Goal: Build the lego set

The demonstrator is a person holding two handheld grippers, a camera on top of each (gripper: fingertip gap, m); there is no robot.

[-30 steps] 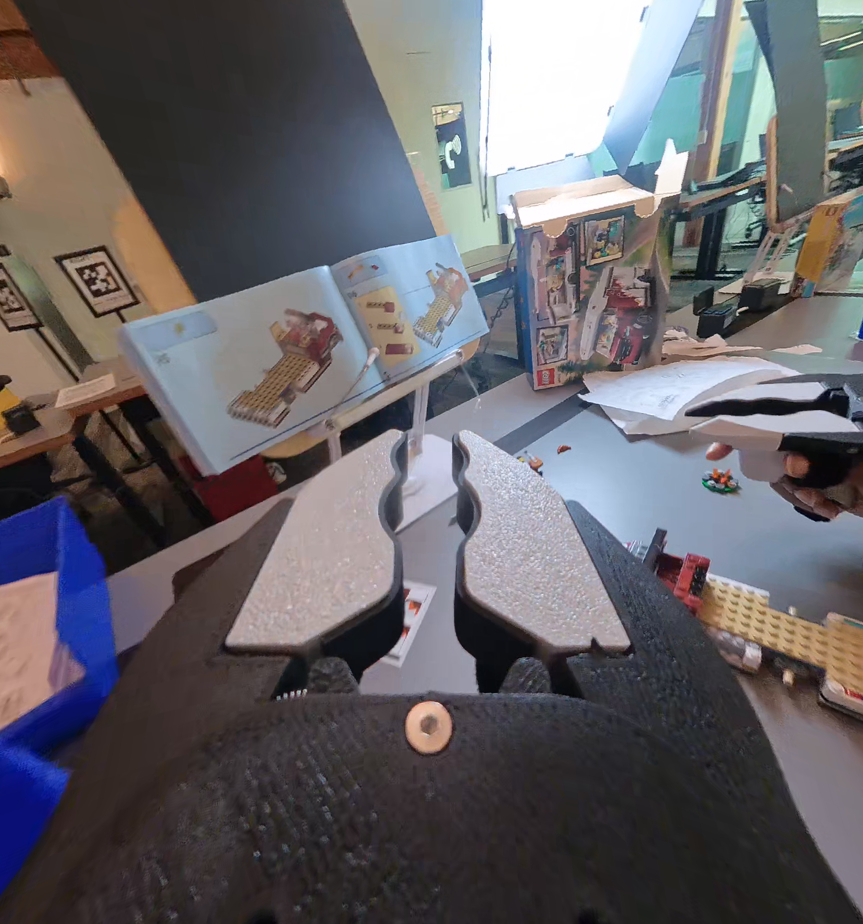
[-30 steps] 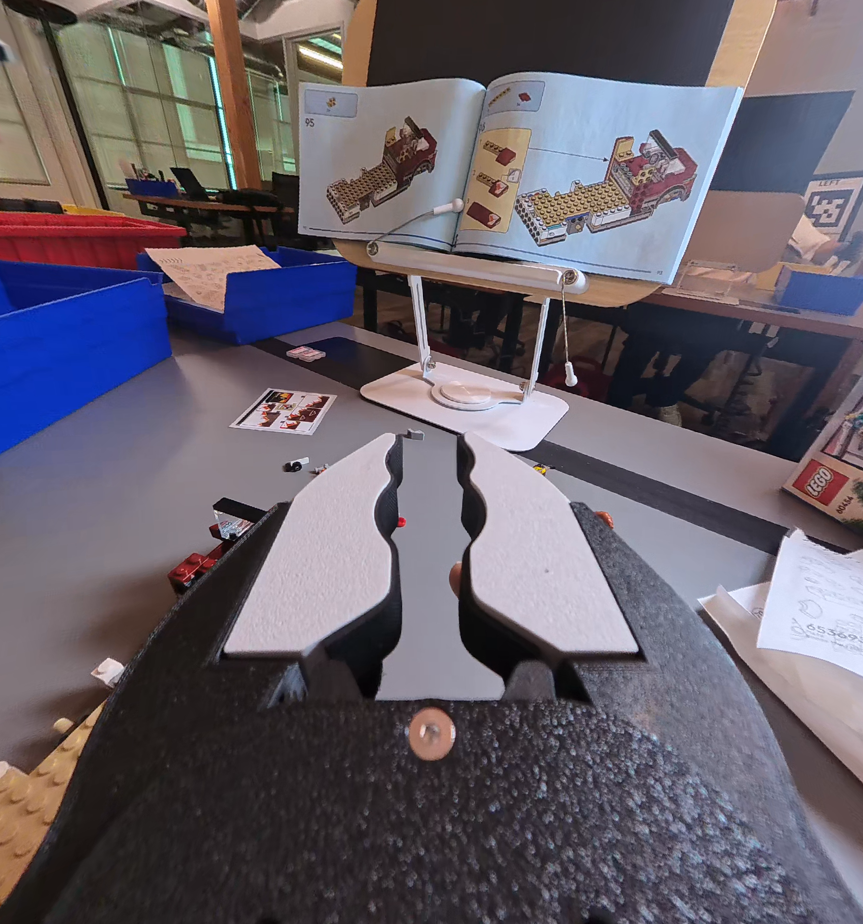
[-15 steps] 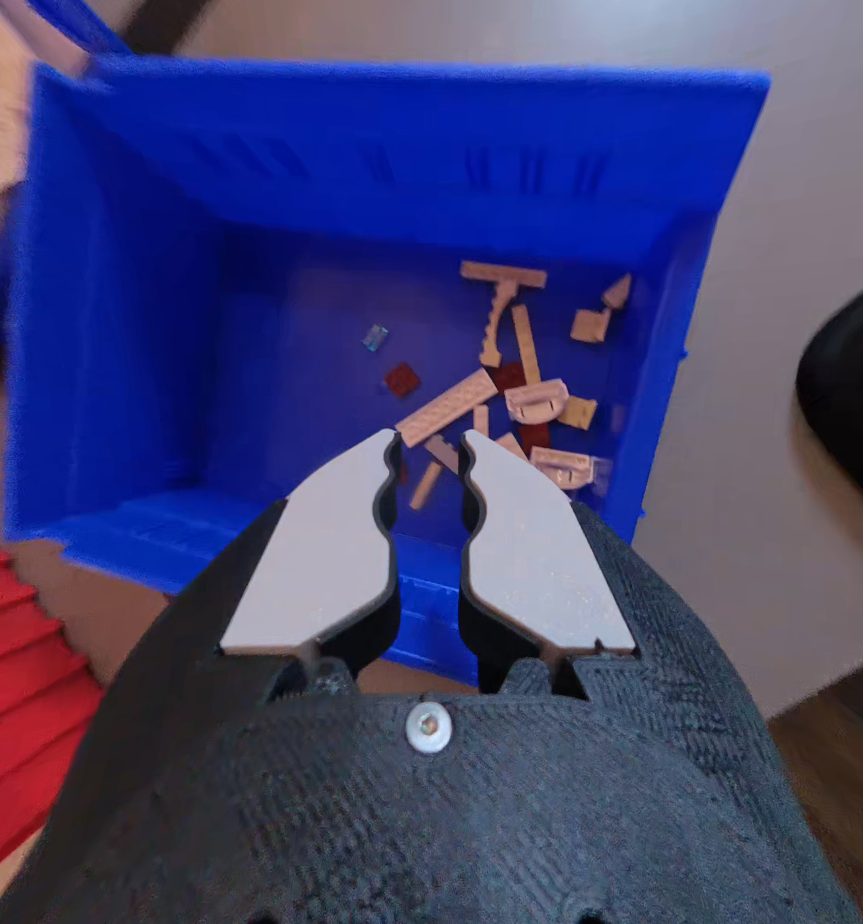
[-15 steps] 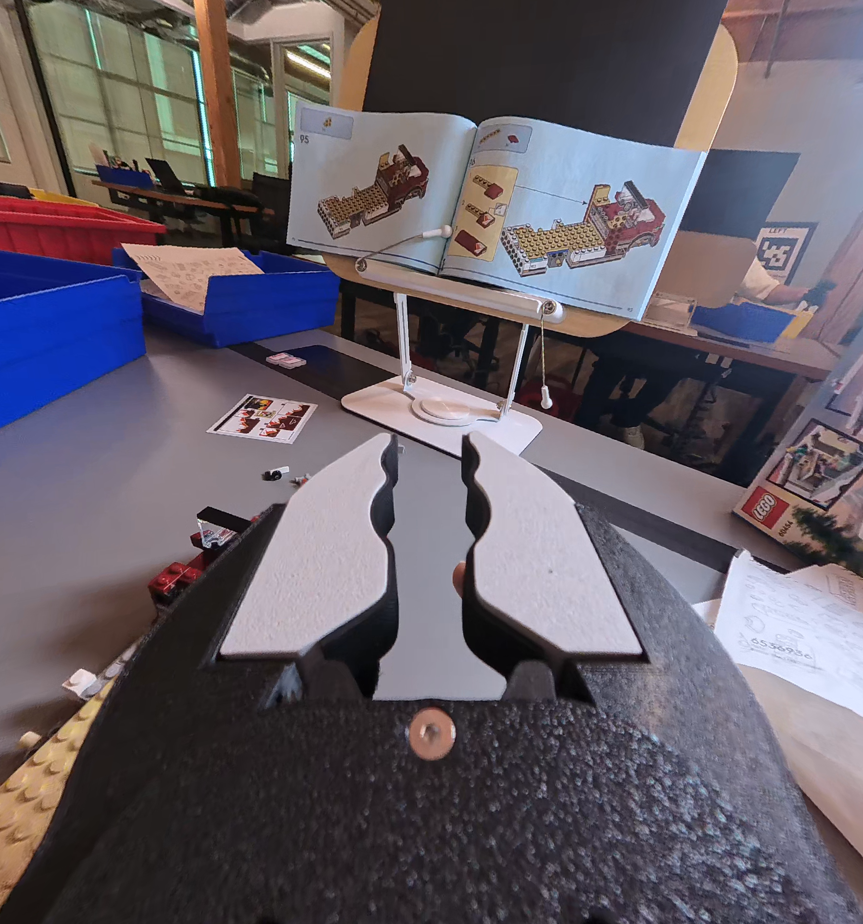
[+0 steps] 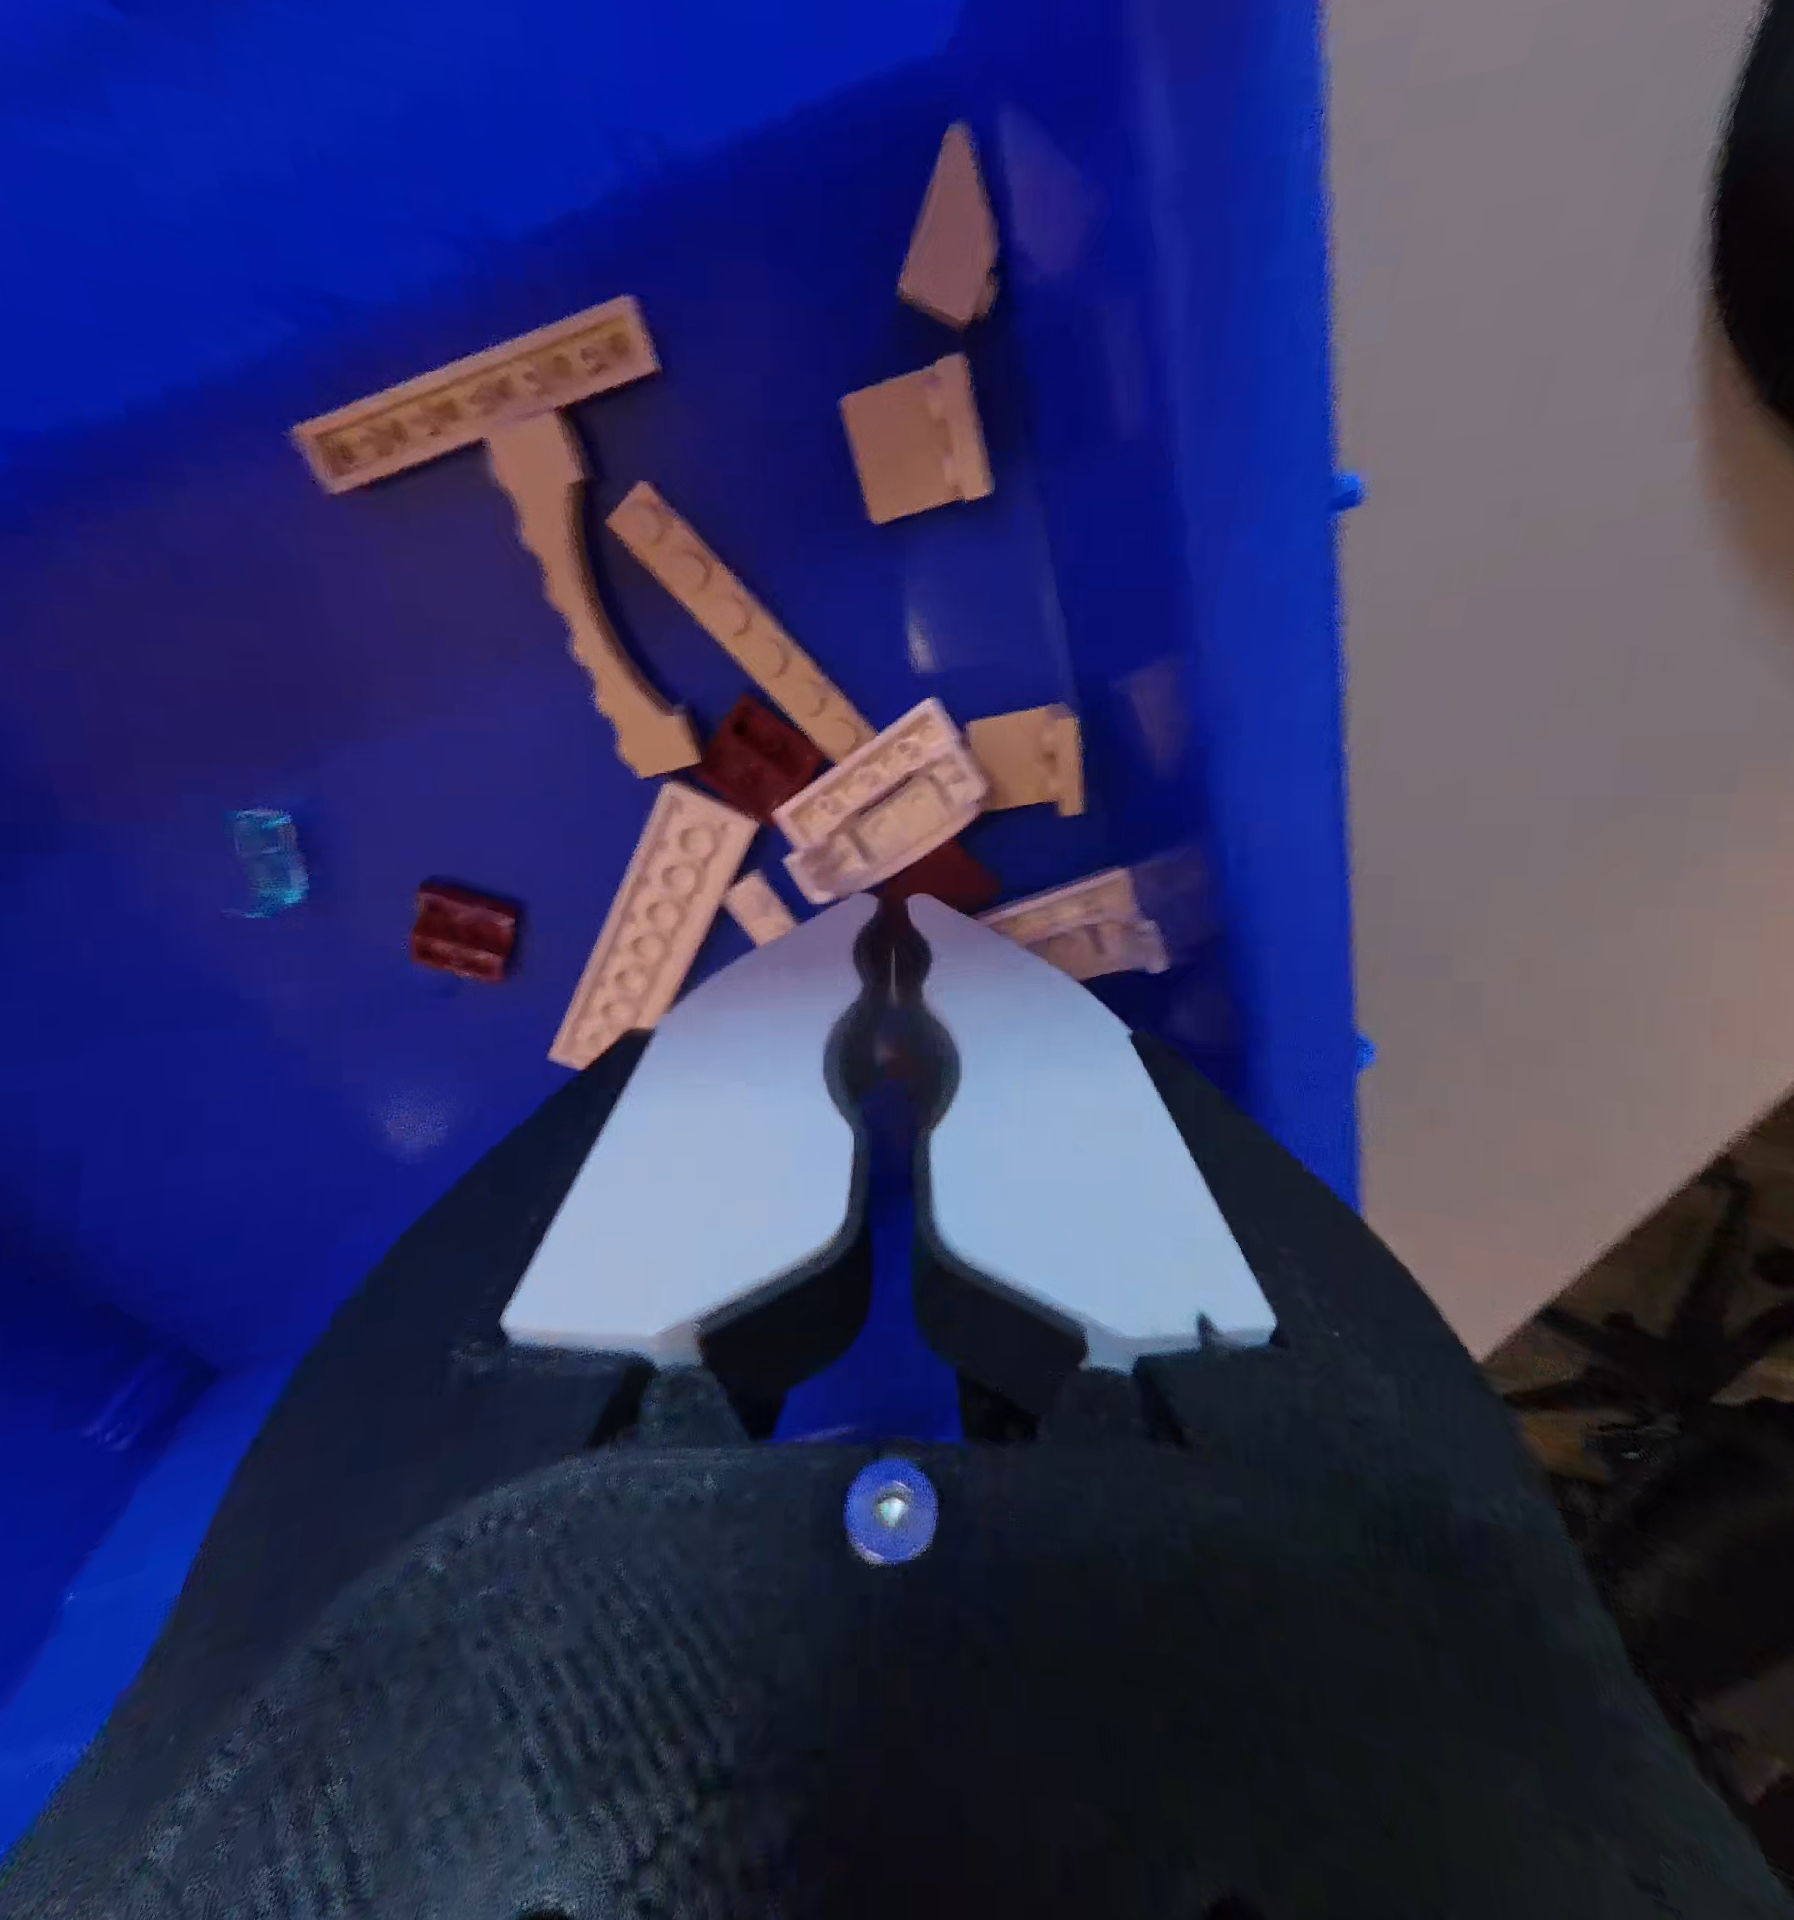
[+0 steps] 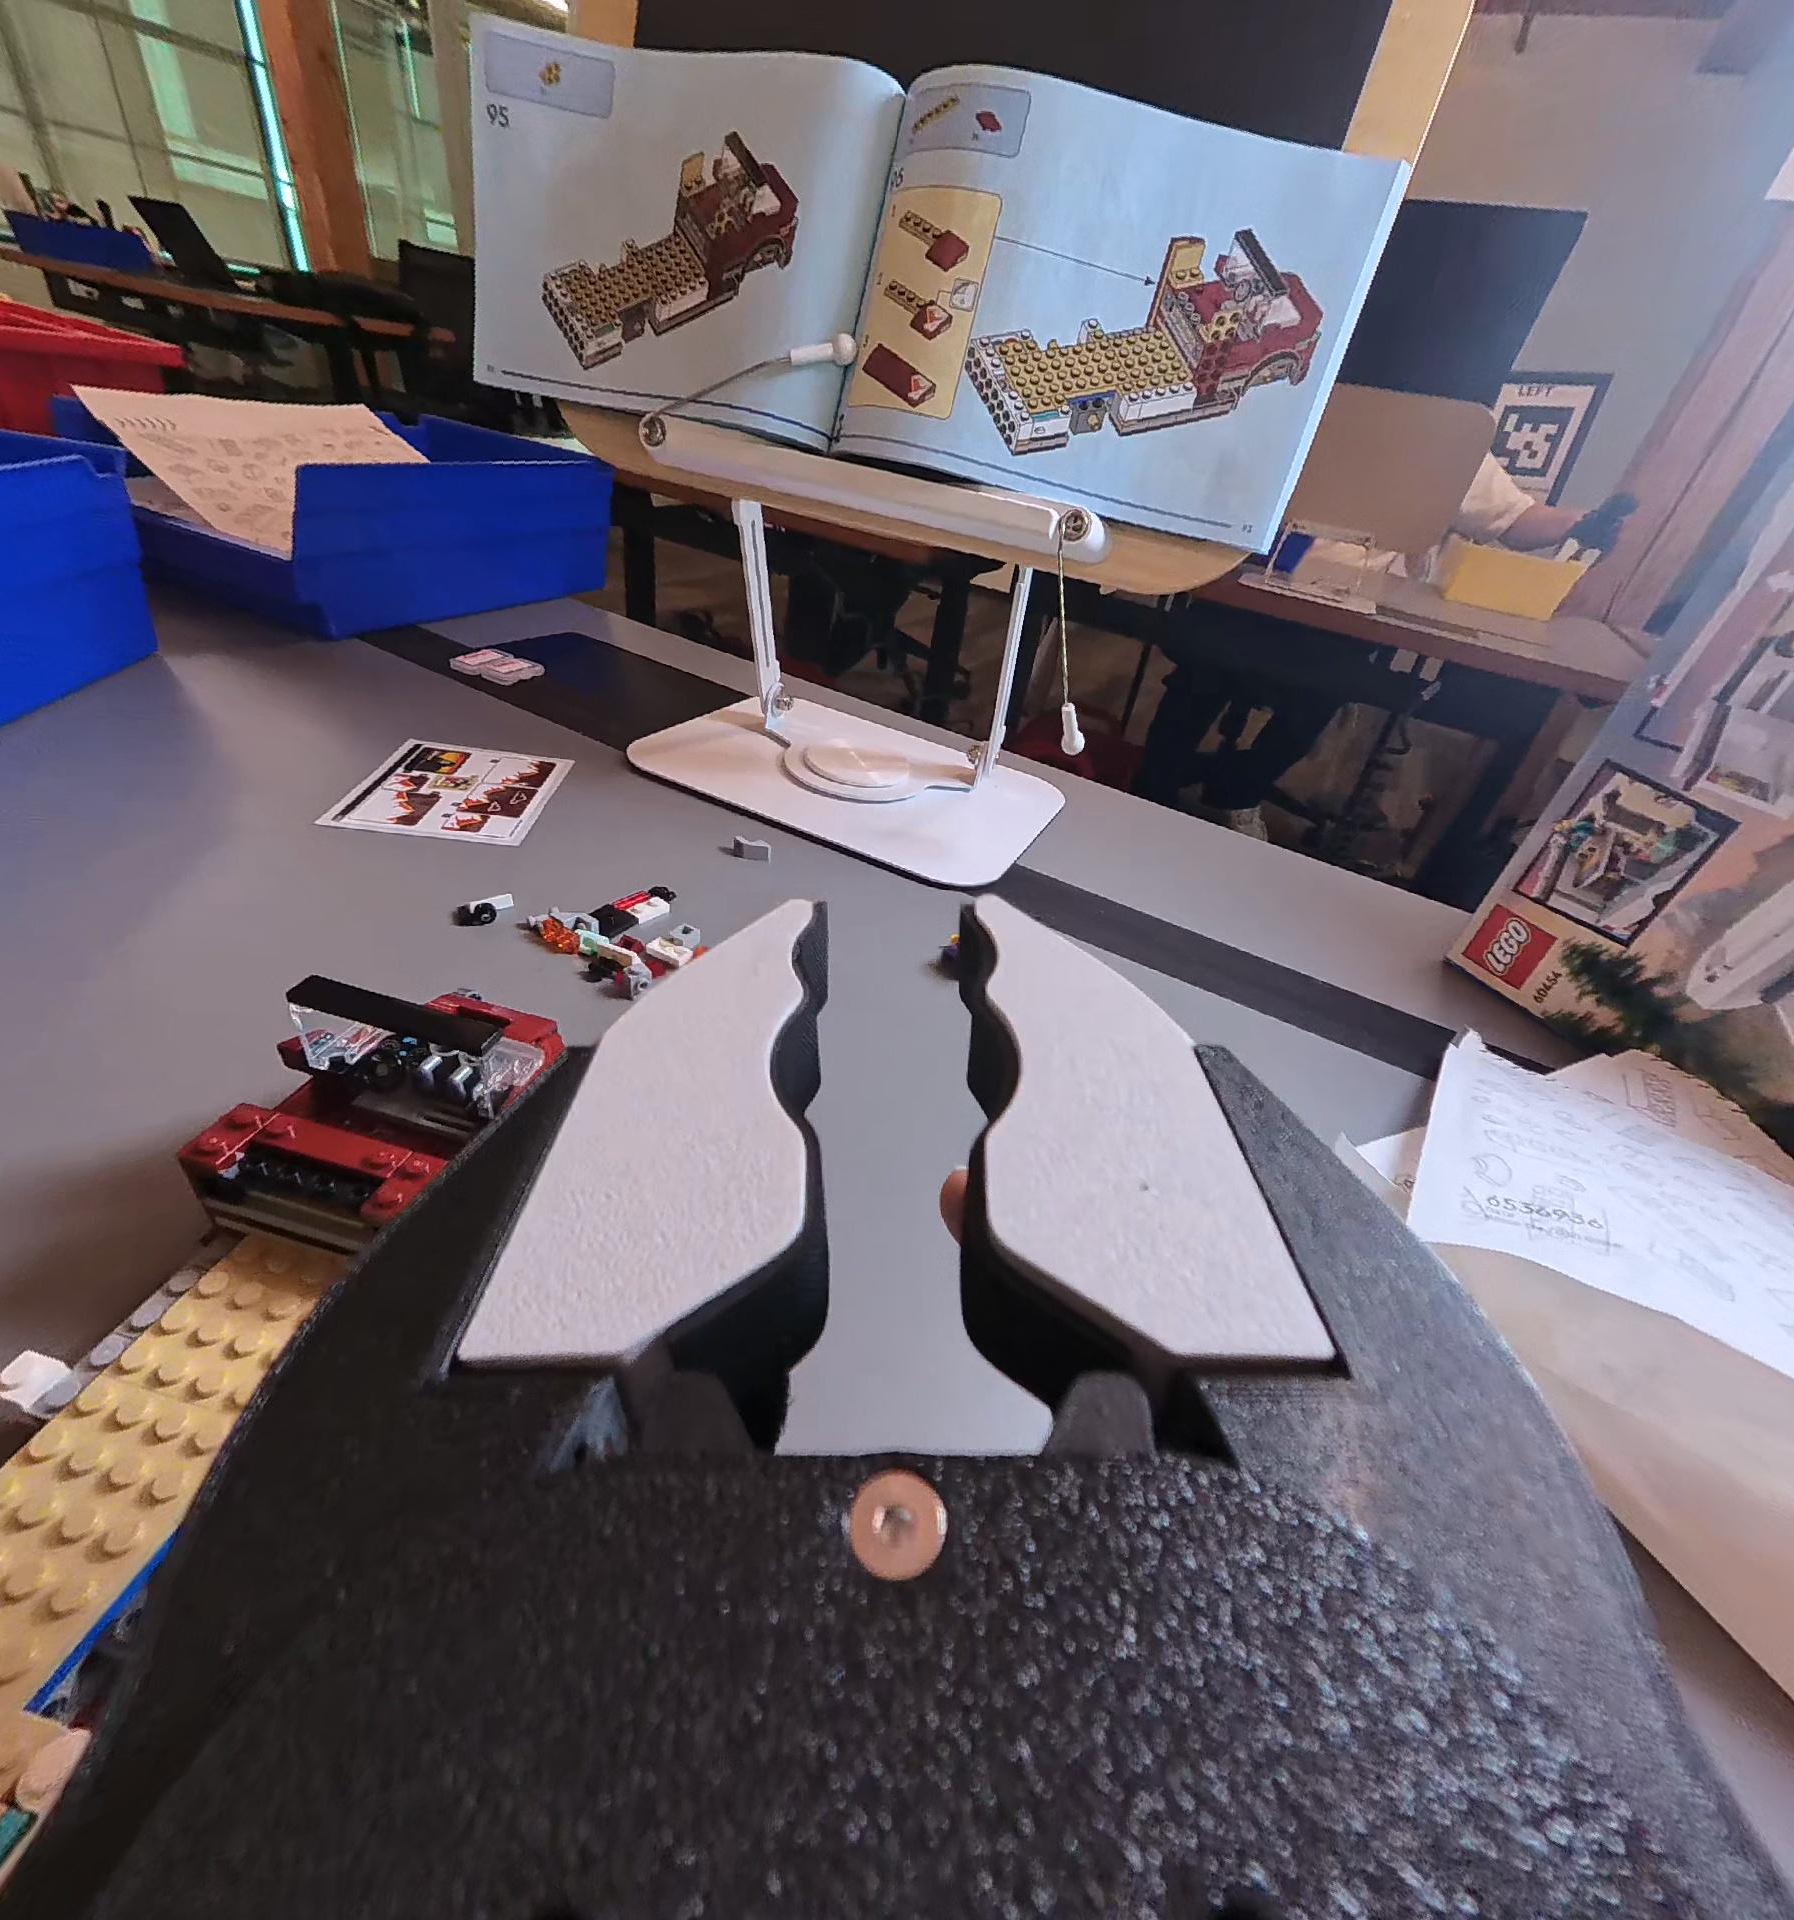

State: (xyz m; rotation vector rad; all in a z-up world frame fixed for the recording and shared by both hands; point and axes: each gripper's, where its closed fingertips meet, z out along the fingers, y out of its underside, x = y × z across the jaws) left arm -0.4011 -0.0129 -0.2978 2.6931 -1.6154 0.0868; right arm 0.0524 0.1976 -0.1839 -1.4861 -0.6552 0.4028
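Note:
My left gripper [image 5: 891,912] reaches down into a blue bin [image 5: 1272,520] that holds several loose tan bricks [image 5: 654,920], a whitish curved piece [image 5: 877,805] and dark red pieces. Its jaws are shut, and the tips meet right at the edge of a dark red piece [image 5: 945,875] that lies partly under the whitish piece. The view is blurred, and I cannot tell whether the piece is pinched. My right gripper [image 6: 893,914] is open and empty above the grey table [image 6: 197,914], beside a half-built dark red car [image 6: 373,1101] on tan plates [image 6: 93,1455].
An open instruction booklet [image 6: 924,281] sits on a white stand [image 6: 851,779] ahead. Small loose pieces [image 6: 612,940] and a sticker sheet [image 6: 446,790] lie at the left. Blue bins [image 6: 373,540] stand far left; a set box [image 6: 1651,883] and papers [image 6: 1620,1226] are at the right. One gripper's finger ends stand about 50 cm off the other's.
My left gripper swung from over the table down into the blue bin, moved closer to the pieces, and its jaws closed. My right gripper stayed open and barely shifted.

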